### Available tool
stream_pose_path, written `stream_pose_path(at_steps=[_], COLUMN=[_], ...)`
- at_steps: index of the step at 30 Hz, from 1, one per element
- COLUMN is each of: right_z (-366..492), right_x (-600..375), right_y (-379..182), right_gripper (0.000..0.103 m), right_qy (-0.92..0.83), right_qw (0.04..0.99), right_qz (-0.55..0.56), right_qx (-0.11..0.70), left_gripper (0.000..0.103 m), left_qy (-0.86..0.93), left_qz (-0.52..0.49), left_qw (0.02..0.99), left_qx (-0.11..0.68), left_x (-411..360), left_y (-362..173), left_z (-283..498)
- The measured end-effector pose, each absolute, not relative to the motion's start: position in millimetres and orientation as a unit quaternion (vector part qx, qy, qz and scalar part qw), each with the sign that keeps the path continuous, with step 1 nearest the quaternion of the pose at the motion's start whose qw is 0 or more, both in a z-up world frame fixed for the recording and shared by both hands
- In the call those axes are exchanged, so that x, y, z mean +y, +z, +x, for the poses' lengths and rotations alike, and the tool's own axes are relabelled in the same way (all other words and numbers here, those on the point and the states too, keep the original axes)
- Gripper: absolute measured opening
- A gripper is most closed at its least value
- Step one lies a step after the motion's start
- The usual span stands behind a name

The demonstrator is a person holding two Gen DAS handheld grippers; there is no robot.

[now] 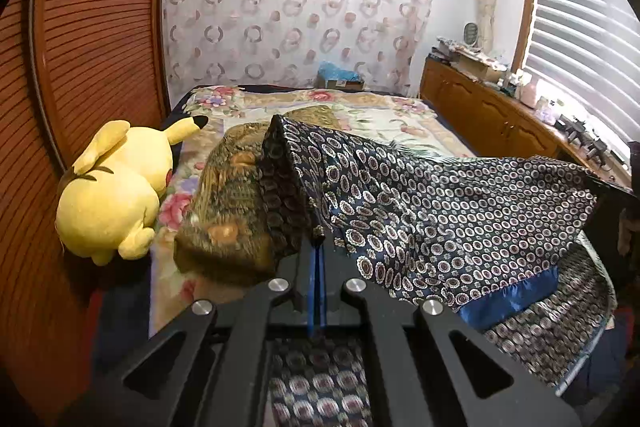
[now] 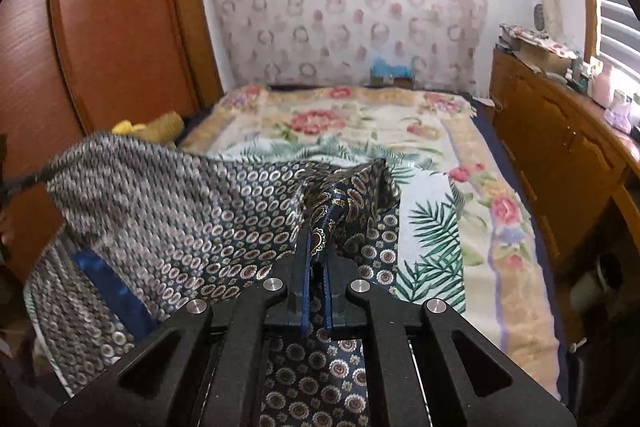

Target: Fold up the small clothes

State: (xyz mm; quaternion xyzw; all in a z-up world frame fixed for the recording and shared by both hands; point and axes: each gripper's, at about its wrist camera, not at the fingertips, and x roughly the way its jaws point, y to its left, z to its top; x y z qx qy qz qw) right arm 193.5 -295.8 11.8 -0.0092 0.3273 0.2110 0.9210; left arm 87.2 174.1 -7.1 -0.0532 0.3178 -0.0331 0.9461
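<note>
Both grippers, left gripper [image 1: 318, 247] and right gripper [image 2: 316, 247], have fingers clamped on a navy patterned garment [image 1: 440, 211], apparently shorts, stretched above the floral bed [image 2: 440, 147].

Black gripper [image 1: 318, 251], blue pads, silver screws

2 wrist fisheyes look forward, tilted down, close over the bed [image 1: 400, 115]; both share its far wall [image 2: 340, 7]

Patterned cloth [image 1: 440, 211] stretched above the bed [image 2: 440, 155] between left gripper [image 1: 318, 239] and right gripper [image 2: 318, 239], plush toy [image 1: 116, 191] on the bed's left side beside the wardrobe [image 1: 92, 47], pillow [image 1: 228, 211] just right of the toy, cabinet [image 2: 560, 147] along the right, curtain [image 1: 296, 7] behind the bed.
</note>
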Motion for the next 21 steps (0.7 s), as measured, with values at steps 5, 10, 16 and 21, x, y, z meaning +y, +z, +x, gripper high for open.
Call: stream_pose_path(at_steps=[5,10,16,21], right_z=[180.9,159.5,142.6,121.5], right_x=[-308.7,-319.8,-341.2,-347.6], right_y=[12.8,-0.1,-6.0,-9.0], right_gripper=[0.002,0.002,0.002,0.002], right_qy=[0.212,0.207,0.201,0.208], right_qw=[0.919,0.914,0.913,0.910], right_qz=[0.002,-0.003,0.026,0.043], right_qx=[0.333,0.348,0.353,0.356], left_gripper=[0.000,0.000,0.000,0.000], left_qy=[-0.034,-0.027,-0.018,-0.008], left_qz=[-0.070,-0.075,-0.094,-0.095], left_qw=[0.945,0.940,0.937,0.934], left_qx=[0.319,0.333,0.336,0.344], left_x=[176.8,176.8,187.6,189.5], left_y=[-20.4,-42.4,-53.1,-61.3], left_z=[56.5,31.1,7.5,-5.8])
